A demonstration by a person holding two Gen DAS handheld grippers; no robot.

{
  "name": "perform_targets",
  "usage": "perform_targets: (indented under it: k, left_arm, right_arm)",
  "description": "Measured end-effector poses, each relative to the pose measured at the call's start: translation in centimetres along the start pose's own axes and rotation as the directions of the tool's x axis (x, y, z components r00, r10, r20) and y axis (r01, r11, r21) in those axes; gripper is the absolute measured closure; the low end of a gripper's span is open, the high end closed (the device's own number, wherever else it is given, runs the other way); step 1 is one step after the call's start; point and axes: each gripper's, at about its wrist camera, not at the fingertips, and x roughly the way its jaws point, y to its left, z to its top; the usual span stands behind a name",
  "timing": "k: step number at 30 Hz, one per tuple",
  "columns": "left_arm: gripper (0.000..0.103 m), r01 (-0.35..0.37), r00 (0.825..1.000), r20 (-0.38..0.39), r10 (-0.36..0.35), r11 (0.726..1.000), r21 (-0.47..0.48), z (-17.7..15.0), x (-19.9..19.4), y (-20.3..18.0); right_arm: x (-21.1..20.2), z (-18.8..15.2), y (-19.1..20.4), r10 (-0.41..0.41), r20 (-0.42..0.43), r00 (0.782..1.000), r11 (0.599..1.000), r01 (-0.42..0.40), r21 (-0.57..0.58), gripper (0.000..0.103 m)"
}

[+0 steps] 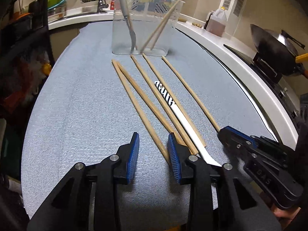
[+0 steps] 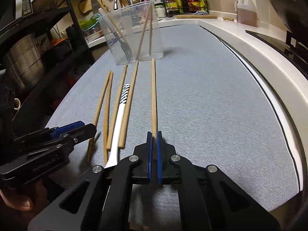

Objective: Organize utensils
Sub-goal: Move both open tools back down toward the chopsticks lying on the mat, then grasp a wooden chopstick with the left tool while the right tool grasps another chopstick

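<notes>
Chopstick (image 2: 154, 96) runs lengthwise from your right gripper (image 2: 153, 140), clamped on its near end, toward the clear container (image 2: 132, 38); your left gripper (image 1: 154, 150) hangs part-open, empty.

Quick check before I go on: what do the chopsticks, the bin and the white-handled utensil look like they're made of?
Chopsticks: probably bamboo or wood, matte tan, faint grain, no gloss.
Bin: clear plastic, likely thin-walled; the fork and the counter behind show straight through it.
White-handled utensil: glossy white handle with black stripes, plastic or ceramic, hard to tell; its near end in the right wrist view looks like shiny metal.
</notes>
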Motion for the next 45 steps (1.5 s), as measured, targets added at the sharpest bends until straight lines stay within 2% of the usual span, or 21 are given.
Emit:
perform_targets:
  k: [5,7,9,18,22,25,31,33,35,36,45]
  left_arm:
    - [0.071,-0.061,0.998,0.002,0.061,0.996,0.066,-0.2,0.1,-1.1]
    - [0.078,-0.086,0.996,0.001,0.086,0.993,0.078,-0.2,-0.1,-0.8]
    - [0.092,-0.104,0.995,0.0,0.104,0.992,0.074,-0.2,-0.3,0.0]
    - [0.092,-0.126,0.992,0.009,0.126,0.992,0.014,-0.6,-1.6,3.5]
    - [0.089,-0.129,0.991,0.02,0.129,0.991,0.028,-0.7,-1.4,3.3]
    - [0.08,-0.126,0.992,0.025,0.125,0.991,0.038,-0.6,-1.2,2.9]
    - [0.079,-0.145,0.989,0.031,0.143,0.988,0.05,-0.4,-1.0,2.8]
    - [0.085,-0.152,0.988,0.034,0.15,0.987,0.053,-0.5,-1.0,2.8]
    - [0.093,-0.162,0.986,0.037,0.161,0.985,0.055,-0.6,-1.0,2.9]
    - [0.096,-0.159,0.987,0.036,0.157,0.986,0.049,-0.6,-1.1,3.1]
    - [0.095,-0.162,0.986,0.038,0.161,0.987,0.021,-0.7,-1.5,4.1]
  right_arm:
    - [-1.1,-0.8,-0.7,-0.041,0.003,0.999,0.999,0.041,-0.001,0.099]
    - [-1.4,-1.2,-0.8,-0.053,0.004,0.999,0.999,0.053,0.0,0.098]
    - [-1.7,-1.5,-0.9,-0.073,0.008,0.997,0.997,0.073,-0.001,0.098]
    - [-1.4,-1.2,-1.0,-0.068,0.011,0.998,0.998,0.068,0.001,0.094]
    - [-0.9,-0.9,-0.4,-0.066,0.011,0.998,0.998,0.066,-0.021,0.09]
    - [-0.7,-0.7,-0.2,-0.065,0.009,0.998,0.997,0.065,-0.028,0.086]
    - [-0.3,-0.5,0.1,-0.073,0.012,0.997,0.996,0.074,-0.045,0.086]
    - [-0.2,-0.5,0.1,-0.08,0.016,0.997,0.995,0.081,-0.053,0.087]
    - [-0.3,-0.5,0.1,-0.098,0.022,0.995,0.994,0.099,-0.052,0.097]
    - [-0.3,-0.6,-0.1,-0.096,0.024,0.995,0.994,0.097,-0.042,0.097]
    - [-1.5,-1.6,-1.3,-0.132,0.037,0.991,0.991,0.131,0.037,0.097]
